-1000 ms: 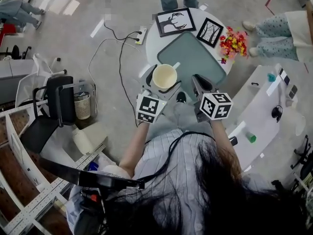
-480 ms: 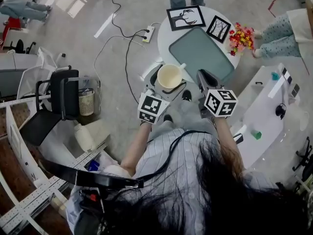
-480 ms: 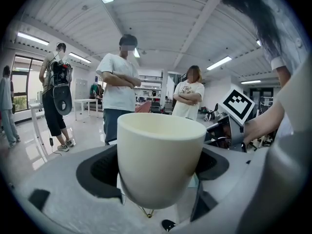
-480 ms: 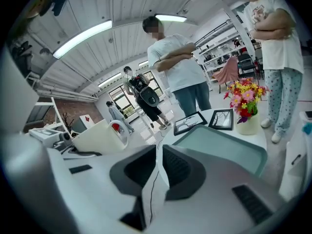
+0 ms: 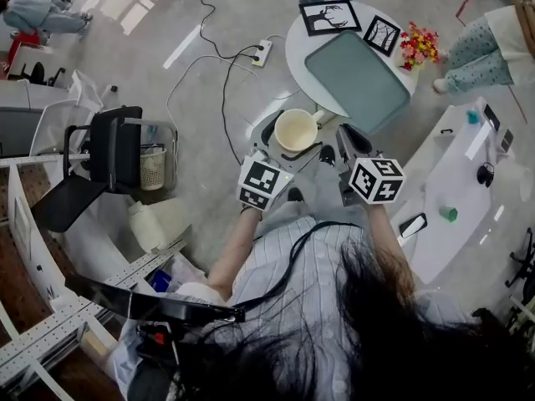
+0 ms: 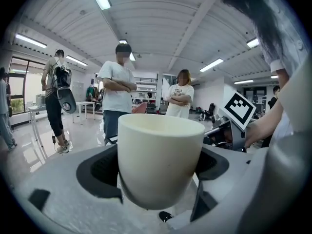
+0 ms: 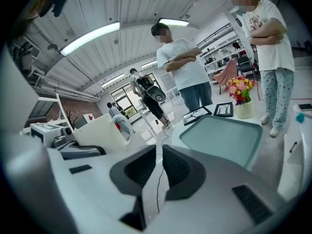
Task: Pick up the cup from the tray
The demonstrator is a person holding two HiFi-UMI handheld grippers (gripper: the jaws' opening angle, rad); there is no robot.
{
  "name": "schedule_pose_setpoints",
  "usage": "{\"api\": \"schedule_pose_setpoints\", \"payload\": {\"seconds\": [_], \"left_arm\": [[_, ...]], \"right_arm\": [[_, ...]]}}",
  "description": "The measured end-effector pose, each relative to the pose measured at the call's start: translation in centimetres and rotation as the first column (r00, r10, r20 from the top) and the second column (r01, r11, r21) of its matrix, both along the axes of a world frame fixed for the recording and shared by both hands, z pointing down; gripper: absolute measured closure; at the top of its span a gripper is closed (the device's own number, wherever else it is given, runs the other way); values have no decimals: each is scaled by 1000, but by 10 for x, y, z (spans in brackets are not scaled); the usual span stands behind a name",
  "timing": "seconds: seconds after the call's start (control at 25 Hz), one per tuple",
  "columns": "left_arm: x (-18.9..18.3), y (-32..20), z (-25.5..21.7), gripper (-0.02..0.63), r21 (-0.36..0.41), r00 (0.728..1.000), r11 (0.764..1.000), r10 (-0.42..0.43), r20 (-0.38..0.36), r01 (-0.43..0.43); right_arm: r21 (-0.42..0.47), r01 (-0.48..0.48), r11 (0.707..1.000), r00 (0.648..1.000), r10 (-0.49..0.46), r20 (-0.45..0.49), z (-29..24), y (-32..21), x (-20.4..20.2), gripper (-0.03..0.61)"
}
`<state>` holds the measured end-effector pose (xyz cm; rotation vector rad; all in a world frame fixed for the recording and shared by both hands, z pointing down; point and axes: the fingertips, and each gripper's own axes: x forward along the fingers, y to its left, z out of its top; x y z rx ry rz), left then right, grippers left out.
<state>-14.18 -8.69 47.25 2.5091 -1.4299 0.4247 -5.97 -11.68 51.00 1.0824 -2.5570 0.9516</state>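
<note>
A cream cup (image 5: 296, 129) with a side handle is held upright in my left gripper (image 5: 288, 144), lifted off the table and near my body. In the left gripper view the cup (image 6: 160, 162) fills the space between the two dark pads, which press its sides. The grey-green tray (image 5: 358, 74) lies bare on the round white table (image 5: 298, 42), also seen in the right gripper view as the tray (image 7: 224, 135). My right gripper (image 5: 351, 140) hovers beside the cup, its jaws nearly together with nothing between them (image 7: 159, 167).
Two framed pictures (image 5: 329, 16) and a flower bunch (image 5: 420, 43) sit at the table's far side. A white side table (image 5: 456, 186) is at the right, a chair (image 5: 109, 153) and bin at the left. Cables cross the floor. People stand around.
The cup in my left gripper and the right gripper have drawn back from the table towards my body; the table and tray now sit farther up the head view.
</note>
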Motion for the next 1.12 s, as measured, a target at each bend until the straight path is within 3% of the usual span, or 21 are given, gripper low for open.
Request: {"api": "schedule_pose_setpoints", "payload": {"seconds": [0.44,0.92,1.12], "left_arm": [[-2,95,2,156,4,1000,1000,14,-28,-14],[32,110,-27,160,105,997,994,41,-61,-35],[48,116,-37,160,123,998,992,15,-59,-7]], "right_arm": [[21,22,1000,999,-22,-30,-3,106,-8,522],[43,9,999,999,-8,-36,-18,137,22,522],[62,11,998,1000,-10,-22,-26,143,45,522]]}}
